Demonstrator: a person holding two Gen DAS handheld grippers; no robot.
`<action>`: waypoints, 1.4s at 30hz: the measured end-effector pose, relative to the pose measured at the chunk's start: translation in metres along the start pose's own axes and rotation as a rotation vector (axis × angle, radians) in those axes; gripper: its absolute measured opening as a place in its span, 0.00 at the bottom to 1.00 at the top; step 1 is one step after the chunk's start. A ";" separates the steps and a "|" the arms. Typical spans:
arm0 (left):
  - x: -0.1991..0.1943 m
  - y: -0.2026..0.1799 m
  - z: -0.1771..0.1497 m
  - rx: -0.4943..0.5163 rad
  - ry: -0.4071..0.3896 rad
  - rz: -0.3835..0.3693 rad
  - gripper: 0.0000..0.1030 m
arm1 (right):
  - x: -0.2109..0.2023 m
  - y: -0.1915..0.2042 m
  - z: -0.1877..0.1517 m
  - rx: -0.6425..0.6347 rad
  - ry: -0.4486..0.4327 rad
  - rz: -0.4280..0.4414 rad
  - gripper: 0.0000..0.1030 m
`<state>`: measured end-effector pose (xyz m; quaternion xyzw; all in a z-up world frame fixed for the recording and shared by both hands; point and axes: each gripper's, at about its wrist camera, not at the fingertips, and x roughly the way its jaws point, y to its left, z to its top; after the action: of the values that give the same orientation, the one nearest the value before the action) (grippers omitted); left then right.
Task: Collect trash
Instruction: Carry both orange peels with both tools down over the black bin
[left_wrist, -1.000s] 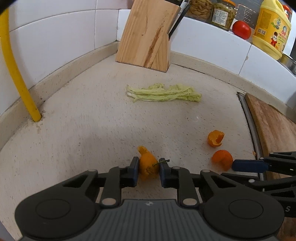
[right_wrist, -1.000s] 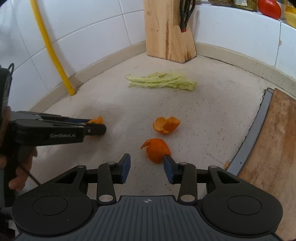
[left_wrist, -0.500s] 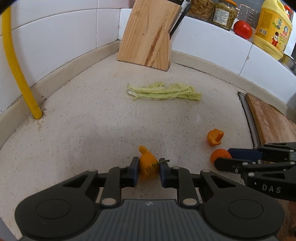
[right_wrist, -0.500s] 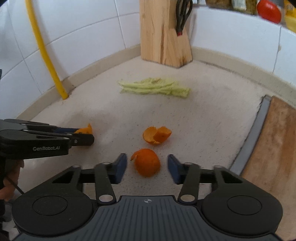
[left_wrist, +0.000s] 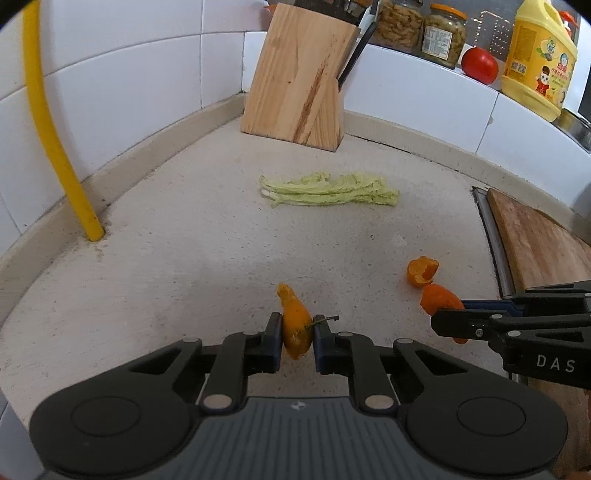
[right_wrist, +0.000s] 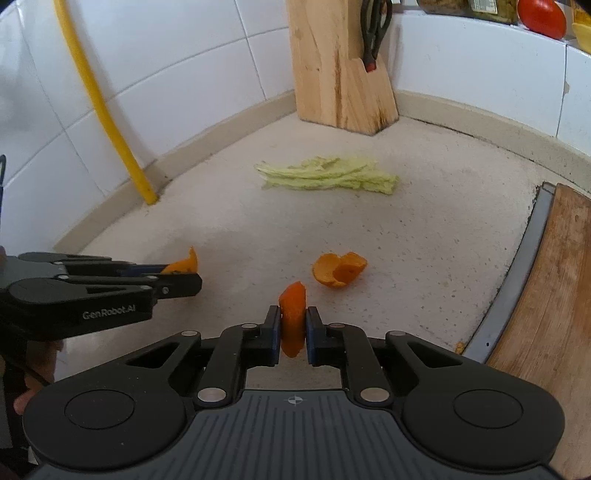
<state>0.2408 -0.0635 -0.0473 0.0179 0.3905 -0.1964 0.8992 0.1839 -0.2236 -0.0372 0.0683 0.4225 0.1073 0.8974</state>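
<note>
Currently:
left gripper (left_wrist: 296, 334): jaws closing, pads pinching a curled orange peel strip with a thin stem (left_wrist: 294, 328), just over the counter.
right gripper (right_wrist: 292, 328): jaws closing, pads squeezing a folded orange peel piece (right_wrist: 292, 319).
loose: cupped orange peel shell (right_wrist: 339, 274) lying on speckled beige stone counter (right_wrist: 424, 240); limp pale-green leaf stalks (right_wrist: 327, 178) lying farther back.

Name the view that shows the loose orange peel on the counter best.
The right wrist view: the loose orange peel lies near centre, cupped side open to the camera. The left wrist view shows it smaller, near the right edge.
</note>
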 end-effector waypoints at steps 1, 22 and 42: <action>-0.003 0.000 -0.001 0.001 -0.004 0.001 0.11 | -0.002 0.001 0.000 0.002 -0.003 0.006 0.17; -0.071 0.022 -0.032 -0.064 -0.089 0.097 0.11 | -0.023 0.055 0.000 -0.087 -0.040 0.104 0.17; -0.131 0.063 -0.075 -0.165 -0.145 0.204 0.11 | -0.027 0.127 -0.015 -0.220 -0.039 0.203 0.17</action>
<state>0.1309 0.0528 -0.0140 -0.0308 0.3354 -0.0723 0.9388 0.1388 -0.1068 0.0002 0.0139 0.3813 0.2418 0.8921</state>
